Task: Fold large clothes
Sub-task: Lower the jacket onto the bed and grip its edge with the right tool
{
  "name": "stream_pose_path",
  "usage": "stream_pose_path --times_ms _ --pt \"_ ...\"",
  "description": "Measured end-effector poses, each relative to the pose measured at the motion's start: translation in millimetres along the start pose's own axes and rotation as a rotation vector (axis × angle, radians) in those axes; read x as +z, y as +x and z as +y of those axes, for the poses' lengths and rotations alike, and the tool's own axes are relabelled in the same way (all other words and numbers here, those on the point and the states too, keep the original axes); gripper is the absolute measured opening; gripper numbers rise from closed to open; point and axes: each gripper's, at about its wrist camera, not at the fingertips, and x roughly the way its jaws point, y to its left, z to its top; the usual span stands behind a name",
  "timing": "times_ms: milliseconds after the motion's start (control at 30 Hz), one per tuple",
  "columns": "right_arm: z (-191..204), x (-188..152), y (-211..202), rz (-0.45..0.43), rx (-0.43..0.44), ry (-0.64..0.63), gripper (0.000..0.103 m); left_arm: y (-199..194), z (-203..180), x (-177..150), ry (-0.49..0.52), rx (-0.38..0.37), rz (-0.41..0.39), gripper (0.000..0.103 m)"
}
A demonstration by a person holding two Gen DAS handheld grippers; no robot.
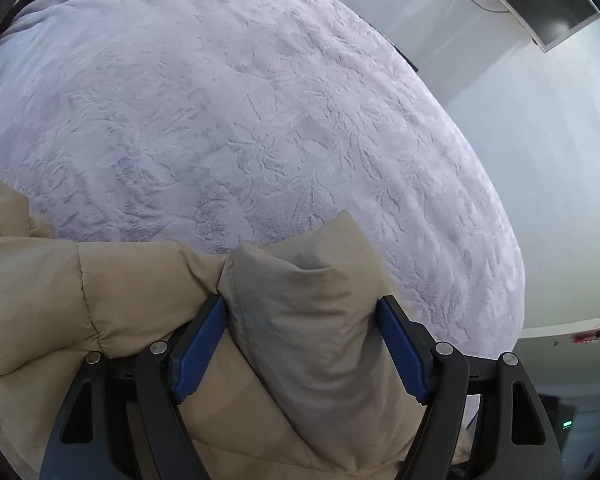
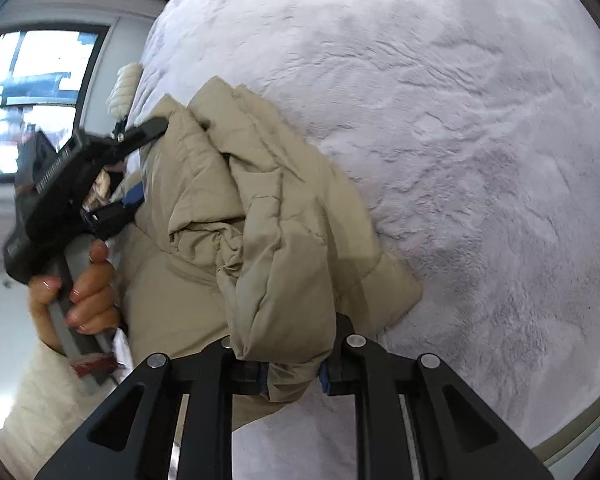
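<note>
Presently, item one: a beige puffer jacket [image 2: 260, 208] is being held bunched above the near-left part of a bed, whose pale lilac embossed blanket [image 1: 260, 100] is being left bare over most of its far and right expanse.

Item two: the right tongs [image 2: 292, 376] are being kept narrow, pinched on a thick gathered wad of the jacket close to the camera. The wad is being squeezed between the blue pads; whether every layer is being caught cannot be told.

Item three: the left tongs [image 1: 300, 344] are being kept wide, with a padded corner of the jacket standing between the blue pads [image 1: 198, 350]. The pads are being seen against the fabric's sides, so a loose grip on a bulky fold is being judged. In the right wrist view, the person's hand [image 2: 88, 292] is being seen around the left handle.

Risks, as judgement:
- Slippery, springy padding is likely being compressed unevenly; a layer could be lost from the right pinch.
- The left corner could be dropped if the wide grip is being relaxed further.
- Bunched fabric could be laid down creased, since no flat edge is being presented.
- Trapped air could be causing the fold to spring open.
</note>
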Motion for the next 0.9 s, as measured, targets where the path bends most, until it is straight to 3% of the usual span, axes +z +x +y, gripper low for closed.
stream_pose_path --times_ms 133,200,300,367,433,567,900 --pt "23.3 2.3 -32.4 -0.074 -0.110 -0.117 0.030 1.3 3.9 0.7 -0.005 0.006 0.005 0.078" --pt "49.5 -0.3 -56.3 -0.156 -0.160 -0.216 0.030 2.9 4.1 1.5 -0.005 0.011 0.006 0.078" --pt "83.4 4.0 -69.0 -0.210 -0.147 -0.332 0.030 -2.0 4.3 0.0 -0.006 0.013 0.003 0.078" --pt "102.8 7.1 -58.5 -0.174 -0.125 -0.404 0.030 -5.6 3.7 0.1 -0.011 0.020 0.000 0.078" --pt "111.3 7.4 -38.1 -0.117 -0.160 -0.454 0.030 -14.4 2.5 -0.7 -0.020 0.029 -0.007 0.078" --pt "89.6 18.4 -2.1 -0.029 -0.243 -0.422 0.030 -36.9 1.1 -5.5 -0.026 0.043 -0.018 0.078" --pt "75.7 29.0 37.2 0.054 -0.298 -0.420 0.028 -98.7 9.2 -36.1 -0.109 0.140 -0.058 0.078"
